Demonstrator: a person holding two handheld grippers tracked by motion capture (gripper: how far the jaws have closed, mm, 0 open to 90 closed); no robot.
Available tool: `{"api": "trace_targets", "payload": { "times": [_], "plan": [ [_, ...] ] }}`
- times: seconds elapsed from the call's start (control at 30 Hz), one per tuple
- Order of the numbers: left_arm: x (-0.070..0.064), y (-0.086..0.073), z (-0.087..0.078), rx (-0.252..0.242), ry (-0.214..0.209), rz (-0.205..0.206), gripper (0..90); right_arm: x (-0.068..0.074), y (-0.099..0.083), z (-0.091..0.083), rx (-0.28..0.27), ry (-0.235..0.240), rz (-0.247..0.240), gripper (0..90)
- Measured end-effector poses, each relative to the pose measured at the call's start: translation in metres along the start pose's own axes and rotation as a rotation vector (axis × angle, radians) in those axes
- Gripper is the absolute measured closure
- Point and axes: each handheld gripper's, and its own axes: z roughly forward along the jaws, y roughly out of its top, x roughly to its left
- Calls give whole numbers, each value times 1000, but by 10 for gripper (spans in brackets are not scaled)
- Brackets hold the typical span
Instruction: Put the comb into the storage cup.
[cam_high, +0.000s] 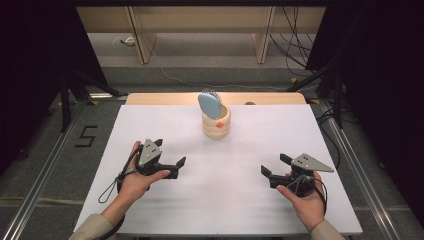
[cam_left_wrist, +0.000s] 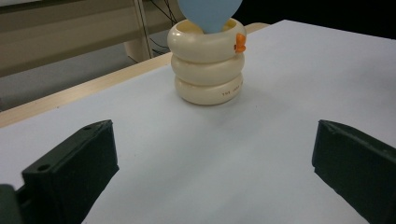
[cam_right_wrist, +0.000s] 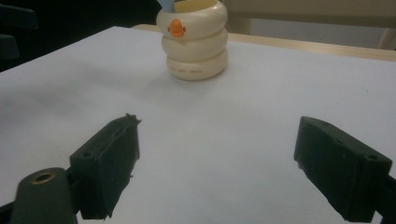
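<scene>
Two grippers rested low over the white table, each held in one hand, and both stood with jaws spread wide and nothing between them. The left gripper pointed inward toward the middle of the table, and the right gripper faced it from the other side, the two well apart. Ahead of both, farther from the person and about midway between them, stood the cream holder, a stack of three rounded rings with a small orange mark on its top ring. A blue brush stood in it, its head leaning above the rim and bristles just showing at the top. In the left gripper view the holder sat ahead and slightly left of centre between the jaws, with the brush rising out of it; in the right gripper view the holder was ahead and left of centre. Judging from this, the step in hand was the reach toward the brush. To do it well, one gripper would best come in above the holder's rim with jaws kept wide, square itself to the flat of the brush head, and close there rather than low down, where the rim could be knocked. The other gripper could steady the holder, since a light cup of that kind might tip or slide when the brush is lifted.
</scene>
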Motion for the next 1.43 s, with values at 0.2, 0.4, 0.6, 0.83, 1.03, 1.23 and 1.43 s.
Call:
{"api": "trace_targets", "payload": {
  "times": [0.2,0.4,0.6,0.83,1.03,1.23,1.43],
  "plan": [
    [-1,-8,-7,5,0,-2,0,0,0,0,-2,2,-2,152],
    [1,-16,-13,10,1,-10,0,1,0,1,2,5,-4,152],
    [3,-20,-19,10,11,-4,0,1,0,1,4,8,-9,152],
    [6,-27,-23,20,19,-10,0,1,-1,2,5,9,-11,152],
    [8,-29,-25,19,25,-11,0,1,-1,3,5,8,-12,152],
    [8,-30,-23,24,24,-19,0,1,0,2,2,8,-12,152],
    [8,-31,-23,25,20,-29,0,1,0,2,0,14,-21,152]
  ]
}}
